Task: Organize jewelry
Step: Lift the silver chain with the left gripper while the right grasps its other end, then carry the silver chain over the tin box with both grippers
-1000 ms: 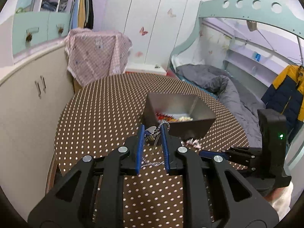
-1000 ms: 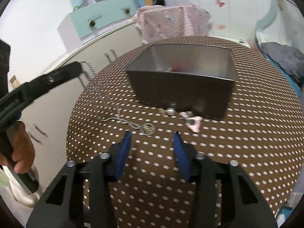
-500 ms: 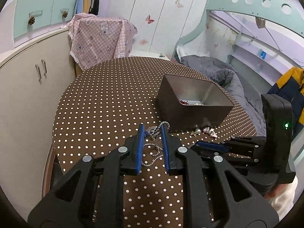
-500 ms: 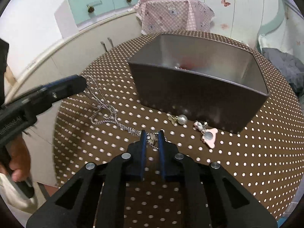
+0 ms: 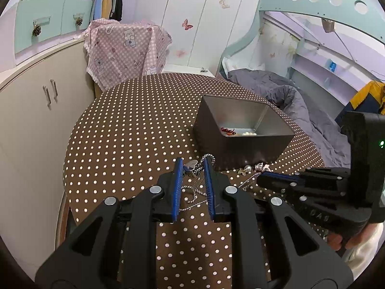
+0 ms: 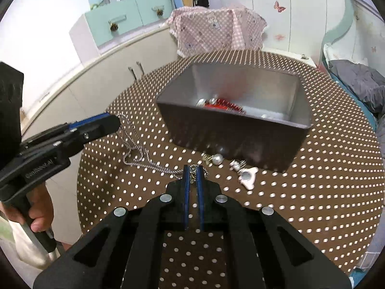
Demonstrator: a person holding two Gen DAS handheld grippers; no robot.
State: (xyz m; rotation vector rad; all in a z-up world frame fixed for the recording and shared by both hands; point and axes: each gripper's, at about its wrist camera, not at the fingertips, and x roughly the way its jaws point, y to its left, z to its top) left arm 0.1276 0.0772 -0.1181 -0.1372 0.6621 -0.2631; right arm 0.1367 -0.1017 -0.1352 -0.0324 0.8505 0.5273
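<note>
Grippers at work over a brown polka-dot table (image 5: pixel 125 130), each pinching one end of the same silver rope necklace (image 6: pixel 134 151). Right gripper (image 6: pixel 193 168), low at 6 o'clock in its own wrist view, has its blue pads pressed almost together on the necklace's clasp end, with small metal links showing in the thin slit between them. From there the chain runs toward 9 o'clock, loops on the cloth and rises to the left gripper (image 6: pixel 113 122), which enters from the left edge in a person's hand (image 6: pixel 38 207).

Seen from the left wrist, the left gripper (image 5: pixel 194 162) keeps its jaws only narrowly apart — a bunch of chain and a small silver charm (image 5: pixel 191 166) are caught between the blue fingers (image 5: pixel 178 185), and more chain hangs below in loose curls. Right gripper (image 5: pixel 261 177) reaches in from 3 o'clock, its tip meeting the chain just above the cloth.

Dark, metal-lined box (image 6: pixel 231 130) stands just beyond both tips, at 12 to 1 o'clock of the right gripper — red beads (image 6: pixel 223 104) and a few pale pieces lie on its floor. Against its near wall, on the cloth, rest a pearl earring (image 6: pixel 216 159) and a pink-and-silver earring (image 6: pixel 245 174).
</note>
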